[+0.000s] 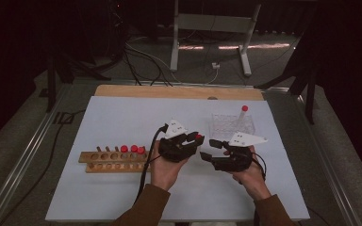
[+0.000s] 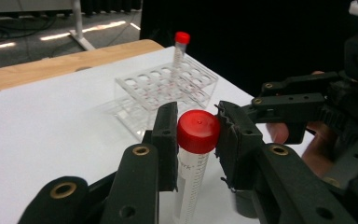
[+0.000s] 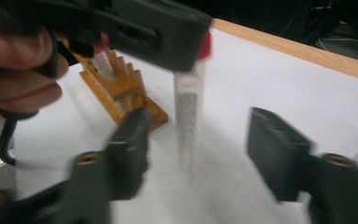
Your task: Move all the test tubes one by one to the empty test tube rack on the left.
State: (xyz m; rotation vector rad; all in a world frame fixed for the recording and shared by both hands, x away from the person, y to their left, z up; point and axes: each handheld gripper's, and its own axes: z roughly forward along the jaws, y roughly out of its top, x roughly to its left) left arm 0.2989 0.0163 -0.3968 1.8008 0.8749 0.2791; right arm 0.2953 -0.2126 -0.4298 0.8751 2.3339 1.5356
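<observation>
Tube (image 2: 193, 158) with red cap stands upright over the table centre, clamped at the cap by the left gripper (image 2: 196, 135), while the right gripper (image 3: 196, 154) stands open around it, holding nothing, probably for transfer to the clear rack (image 1: 232, 125) on the far right.

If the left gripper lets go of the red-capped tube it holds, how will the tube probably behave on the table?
The tube looks tall and narrow, so it would probably tip rather than stand. Its round body and cap suggest it would then roll. It looks like clear, stiff plastic, probably light; the left gripper clamps only the cap.
</observation>
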